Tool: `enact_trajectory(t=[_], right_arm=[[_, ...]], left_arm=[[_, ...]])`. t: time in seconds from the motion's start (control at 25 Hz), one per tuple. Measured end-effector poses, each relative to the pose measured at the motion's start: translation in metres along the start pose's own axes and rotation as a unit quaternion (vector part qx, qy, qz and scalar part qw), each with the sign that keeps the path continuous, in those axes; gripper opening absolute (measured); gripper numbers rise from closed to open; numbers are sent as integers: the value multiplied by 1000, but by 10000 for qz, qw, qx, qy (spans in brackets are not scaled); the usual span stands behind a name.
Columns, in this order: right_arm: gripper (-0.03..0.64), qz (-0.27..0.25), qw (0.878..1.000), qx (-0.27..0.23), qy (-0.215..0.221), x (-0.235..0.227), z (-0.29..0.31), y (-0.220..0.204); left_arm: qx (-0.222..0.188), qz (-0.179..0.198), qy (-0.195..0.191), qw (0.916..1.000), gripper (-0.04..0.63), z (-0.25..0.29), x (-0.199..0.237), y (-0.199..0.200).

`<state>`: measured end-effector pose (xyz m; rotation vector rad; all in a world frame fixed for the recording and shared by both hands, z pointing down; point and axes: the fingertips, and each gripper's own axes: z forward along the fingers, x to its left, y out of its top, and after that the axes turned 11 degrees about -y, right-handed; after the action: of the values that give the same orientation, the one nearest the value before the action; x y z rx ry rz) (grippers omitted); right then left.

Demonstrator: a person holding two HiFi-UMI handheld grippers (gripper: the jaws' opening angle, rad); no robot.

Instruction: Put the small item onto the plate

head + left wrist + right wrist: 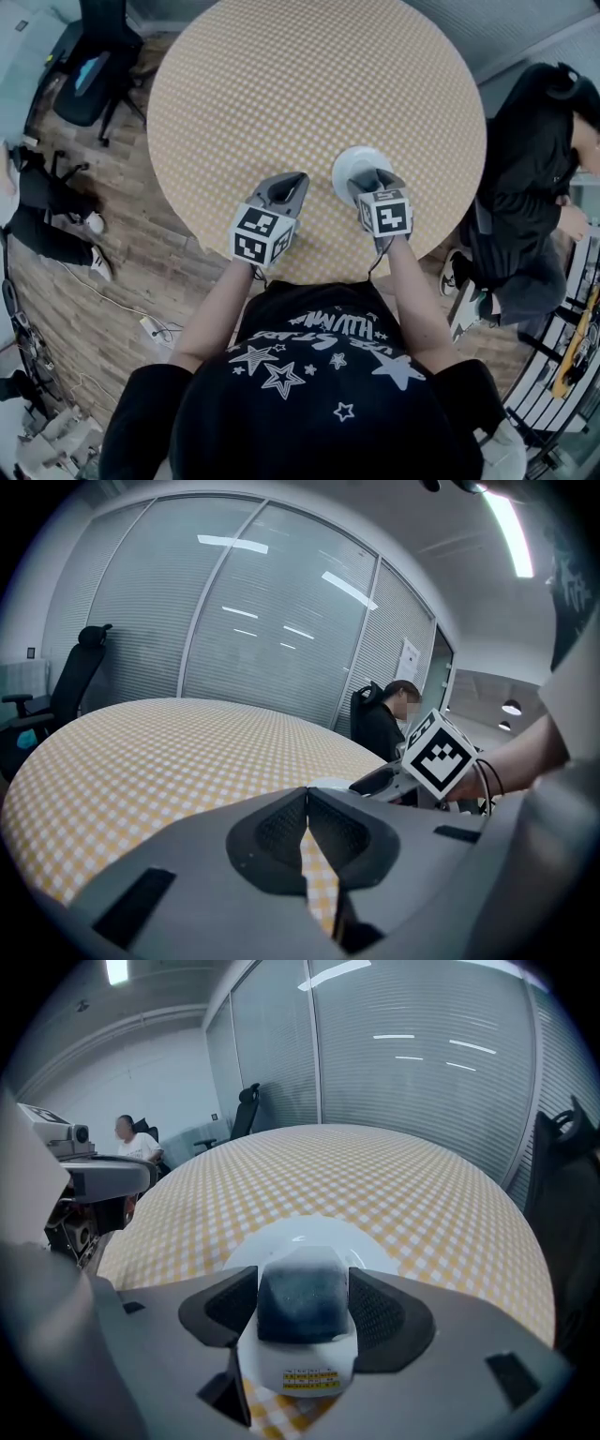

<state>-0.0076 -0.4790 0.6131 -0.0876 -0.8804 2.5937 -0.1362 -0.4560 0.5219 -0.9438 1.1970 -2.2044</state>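
Clamped in my right gripper (pixel 302 1302): the small item (pixel 300 1321), dark top on a white labelled base, jaws closed partway onto its sides. The plate (pixel 314 1237) lies just ahead of and below those fingertips; I can't tell if the item touches it. My left gripper (pixel 307 810) is closed tip to tip, empty, beside the right one. Pick looks done; remaining: lower and release on the plate.

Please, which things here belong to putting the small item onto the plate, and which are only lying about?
Belong to the job:
small item, held in the right hand-held gripper
white plate on the checked table

Only around:
left hand-held gripper, shut and empty
black office chair
person sitting beside the table
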Motion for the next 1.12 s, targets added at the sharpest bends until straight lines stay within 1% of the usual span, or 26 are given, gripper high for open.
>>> enact_trajectory(t=[0.12, 0.2, 0.32, 0.44, 0.56, 0.68, 0.72, 0.8, 0.92, 1.0, 1.12], right_arm=[[307, 159, 9996, -238, -28, 1, -10, 3], [307, 234, 9989, -393, -124, 0, -19, 5], [308, 289, 9981, -494, -231, -1, -36, 3], [307, 473, 9958, -711, -344, 1, -54, 2], [307, 636, 9942, -830, -264, 17, -74, -4], [300, 623, 9945, -813, -215, 32, -89, -17], [280, 640, 9940, -843, -265, 34, -94, -21], [185, 726, 9923, -924, -389, 35, -103, -27], [140, 802, 9907, -1000, -455, 39, -113, -33], [76, 798, 9903, -1017, -510, 39, -119, -34], [51, 806, 9898, -1028, -565, 38, -126, -35]], left_arm=[[-58, 53, 13, 10000, 8, -10, -3, 0], [-109, 92, 33, 9999, 8, -19, -4, 1], [-213, 117, 41, 9997, 9, -32, -9, 1], [-304, 122, 3, 9995, 8, -45, -15, -2], [-325, 167, -89, 9993, 9, -60, -23, -10], [-339, 225, -251, 9989, 8, -72, -37, -18], [-332, 240, -299, 9987, 9, -75, -41, -21], [-303, 257, -368, 9985, 9, -79, -47, -28], [-284, 274, -423, 9983, 8, -86, -52, -34], [-299, 306, -437, 9981, 9, -91, -55, -34], [-365, 336, -425, 9979, 9, -95, -60, -30]])
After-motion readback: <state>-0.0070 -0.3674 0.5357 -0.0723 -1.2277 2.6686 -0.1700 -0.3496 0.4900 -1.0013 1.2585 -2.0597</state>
